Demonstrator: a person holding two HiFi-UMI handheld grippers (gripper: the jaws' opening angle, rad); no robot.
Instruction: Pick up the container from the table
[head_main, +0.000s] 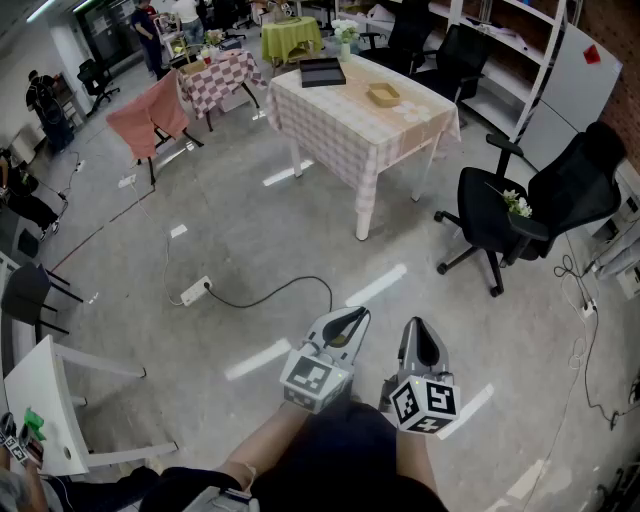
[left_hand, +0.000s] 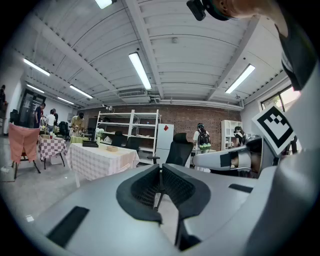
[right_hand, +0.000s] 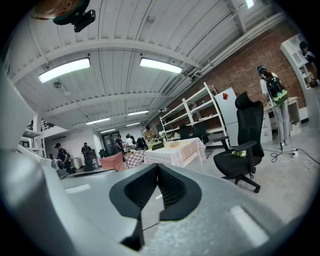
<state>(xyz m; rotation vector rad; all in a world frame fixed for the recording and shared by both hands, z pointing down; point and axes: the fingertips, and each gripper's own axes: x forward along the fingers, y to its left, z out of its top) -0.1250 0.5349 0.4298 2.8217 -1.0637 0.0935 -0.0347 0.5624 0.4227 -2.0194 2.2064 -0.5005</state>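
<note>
Currently, container (head_main: 383, 95): resting on the table (head_main: 345, 135), towards its right side in the head view; it appears to be a shallow tan tray, though it is too small to be certain.
table: covered with a checked cloth, across the room from the person and well apart from both grippers.
black tray (head_main: 322, 72): also on the table, near the container but not touching it, towards the far left corner.
floor (head_main: 300, 225): a bare concrete stretch lies between the person and the table, with a power strip (head_main: 196, 291) and its cable on it.
office chair (head_main: 530, 215): stands to the right of the table, clear of a straight path to it.
left gripper (head_main: 351, 320): jaws pressed together with nothing between them; held low before the person, aimed roughly level at the table.
right gripper (head_main: 417, 330): jaws likewise pressed together and empty; just beside the left gripper.
progress: judged as not begun; the container sits untouched.
remaining: approach the table, spread a gripper's jaws, place them around the container, close, lift.
</note>
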